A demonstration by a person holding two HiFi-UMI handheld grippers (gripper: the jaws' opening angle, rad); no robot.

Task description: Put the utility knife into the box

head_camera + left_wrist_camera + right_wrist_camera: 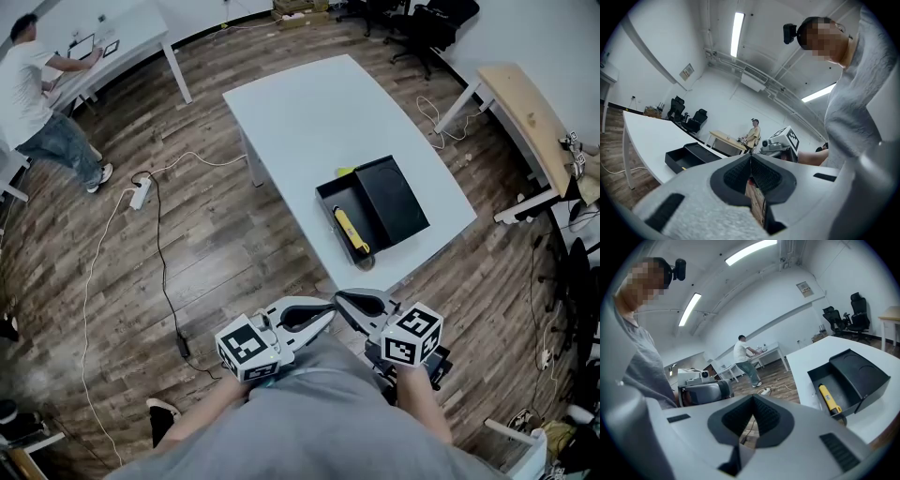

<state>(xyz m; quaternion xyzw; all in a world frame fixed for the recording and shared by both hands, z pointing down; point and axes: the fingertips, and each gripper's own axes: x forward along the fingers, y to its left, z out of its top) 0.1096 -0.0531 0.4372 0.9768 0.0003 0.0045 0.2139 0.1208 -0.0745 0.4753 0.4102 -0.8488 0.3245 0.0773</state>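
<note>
The black box lies open on the white table, its lid laid back to the right. The yellow utility knife lies inside the box tray; the right gripper view shows the knife in the box too. Both grippers are held close to the person's body, off the table's near edge. My left gripper is shut with nothing between its pads. My right gripper is likewise shut and empty. The tips of the two point toward each other. The left gripper view shows the box from its side.
A small dark round thing sits by the box's near corner. A person stands at a desk at the far left. A power strip with cables lies on the wood floor. A wooden-topped table stands at the right, office chairs at the back.
</note>
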